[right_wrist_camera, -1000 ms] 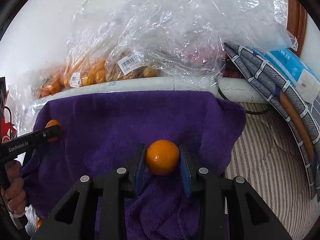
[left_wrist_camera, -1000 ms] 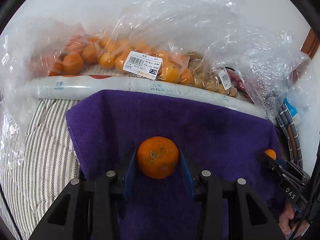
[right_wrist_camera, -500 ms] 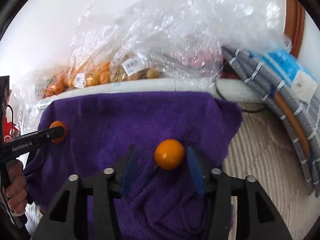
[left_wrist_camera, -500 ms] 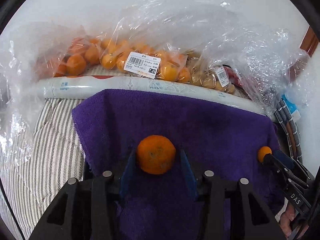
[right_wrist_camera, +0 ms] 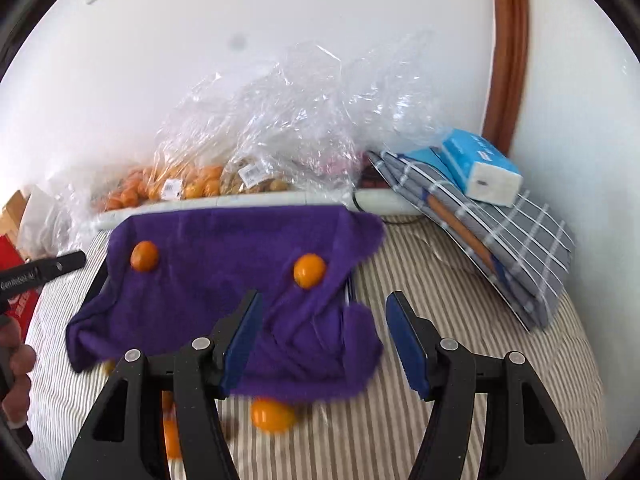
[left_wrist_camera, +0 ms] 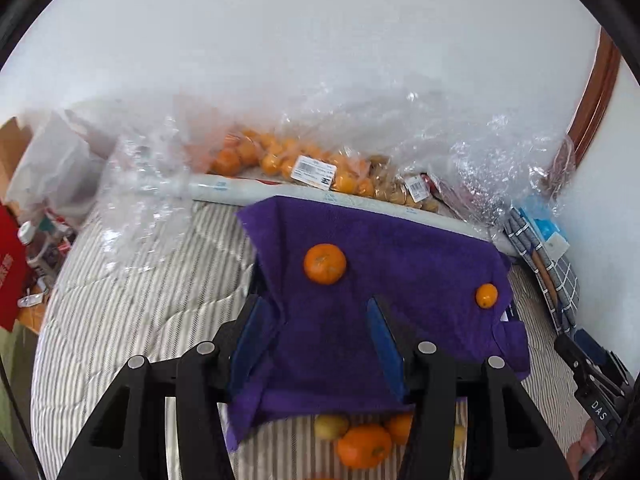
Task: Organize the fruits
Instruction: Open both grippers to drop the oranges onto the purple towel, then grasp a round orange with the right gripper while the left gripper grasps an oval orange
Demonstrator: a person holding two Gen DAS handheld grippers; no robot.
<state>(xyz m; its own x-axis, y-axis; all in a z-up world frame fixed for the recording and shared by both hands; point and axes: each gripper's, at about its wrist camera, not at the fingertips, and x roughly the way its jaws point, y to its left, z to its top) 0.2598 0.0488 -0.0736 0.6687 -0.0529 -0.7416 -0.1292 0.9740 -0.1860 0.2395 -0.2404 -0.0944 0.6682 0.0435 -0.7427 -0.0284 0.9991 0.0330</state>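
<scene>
A purple towel (left_wrist_camera: 392, 280) (right_wrist_camera: 224, 256) lies on a striped bed. Two oranges rest on it: a larger one (left_wrist_camera: 325, 263) (right_wrist_camera: 144, 256) and a smaller one (left_wrist_camera: 486, 295) (right_wrist_camera: 309, 270). My left gripper (left_wrist_camera: 320, 332) is open and empty, pulled back above the towel's near part. My right gripper (right_wrist_camera: 324, 340) is open and empty, behind the smaller orange. Several loose oranges (left_wrist_camera: 362, 446) (right_wrist_camera: 272, 415) lie on the bed by the towel's near edge.
Clear plastic bags of oranges (left_wrist_camera: 280, 160) (right_wrist_camera: 188, 184) and brown fruit (right_wrist_camera: 256, 180) lie along the wall behind a white roll (left_wrist_camera: 224, 190). A folded grey blanket (right_wrist_camera: 500, 248) with a blue tissue pack (right_wrist_camera: 480, 168) sits at right. Clutter and a red box (left_wrist_camera: 8, 272) stand left.
Both grippers opened, let go of their oranges and drew back and up. The two oranges now lie on the purple towel.
</scene>
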